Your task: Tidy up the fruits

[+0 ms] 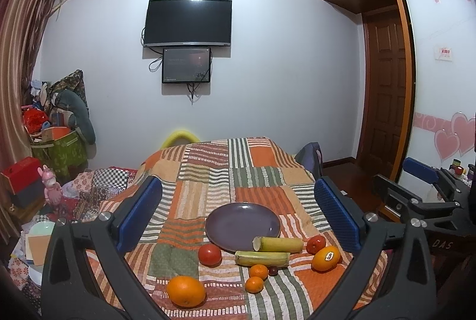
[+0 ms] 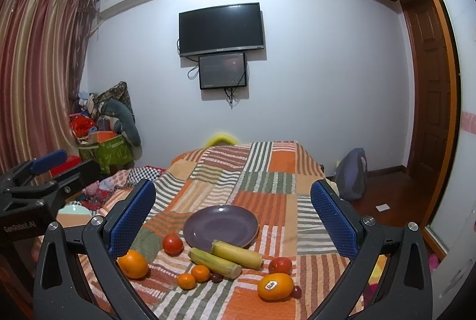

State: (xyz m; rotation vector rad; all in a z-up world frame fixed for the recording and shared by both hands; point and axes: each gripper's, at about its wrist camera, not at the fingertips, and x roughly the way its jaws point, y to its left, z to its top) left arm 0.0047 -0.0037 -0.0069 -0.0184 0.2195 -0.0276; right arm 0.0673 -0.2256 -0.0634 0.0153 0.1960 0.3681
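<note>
A purple plate lies empty on the patchwork cloth. In front of it lie two sugarcane pieces, two tomatoes, a stickered orange, a plain orange, two mandarins and a dark grape. My left gripper is open and empty above the fruit. My right gripper is open and empty, beside the left.
The cloth-covered table ends at the far wall. Cluttered boxes and bags stand at the left. A wardrobe and door are at the right. A bag sits on the floor beside the table.
</note>
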